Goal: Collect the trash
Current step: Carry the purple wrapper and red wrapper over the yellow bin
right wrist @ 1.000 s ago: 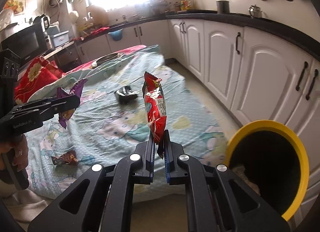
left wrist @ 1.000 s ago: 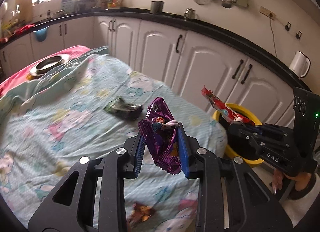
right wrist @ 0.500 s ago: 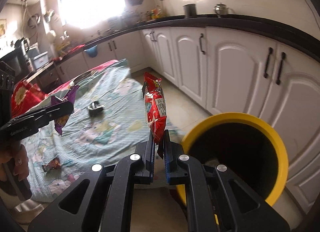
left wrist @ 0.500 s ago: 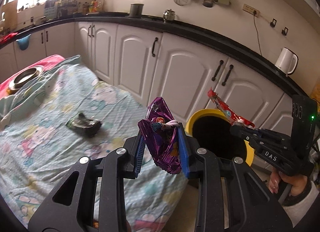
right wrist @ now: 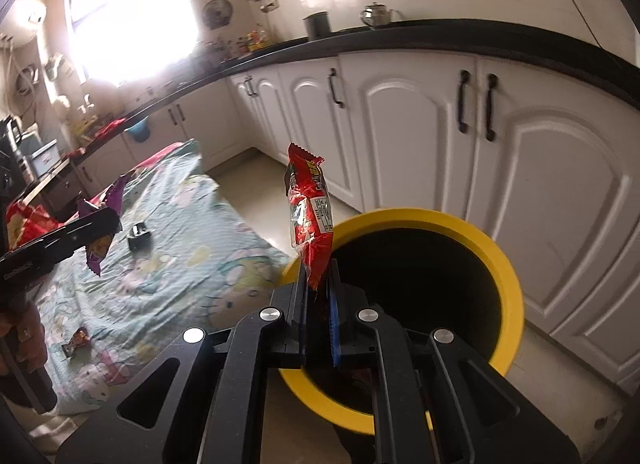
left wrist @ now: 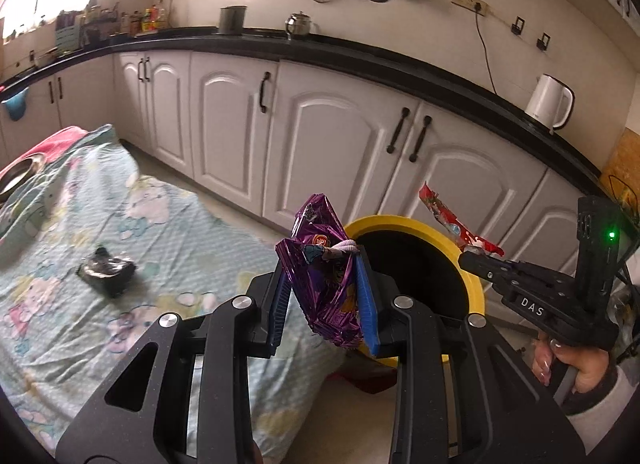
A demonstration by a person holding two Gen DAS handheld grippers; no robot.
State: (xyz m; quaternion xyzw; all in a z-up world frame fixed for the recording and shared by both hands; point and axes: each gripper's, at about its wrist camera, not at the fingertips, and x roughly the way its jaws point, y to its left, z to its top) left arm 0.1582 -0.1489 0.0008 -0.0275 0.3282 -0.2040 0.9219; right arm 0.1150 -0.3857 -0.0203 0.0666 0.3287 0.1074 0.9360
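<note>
My left gripper (left wrist: 322, 304) is shut on a crumpled purple snack wrapper (left wrist: 324, 280), held just before the near rim of the yellow-rimmed black bin (left wrist: 476, 284). My right gripper (right wrist: 318, 316) is shut on the lower end of a red wrapper (right wrist: 310, 215) that stands upright over the bin's (right wrist: 508, 272) left rim. In the left wrist view the right gripper (left wrist: 472, 256) with the red wrapper (left wrist: 452, 223) hovers over the bin's far right side. A black wrapper (left wrist: 106, 270) and a small brown one (right wrist: 78, 342) lie on the patterned cloth.
The low table with the pale green cloth (left wrist: 80, 324) lies to the left of the bin. White cabinets (left wrist: 340, 151) under a black counter run behind it. A metal plate (left wrist: 16, 175) sits at the cloth's far end. A white kettle (left wrist: 548, 101) stands on the counter.
Both grippers have swung right, away from the table toward the bin, each still holding its wrapper. The bin now fills the middle of both views.
</note>
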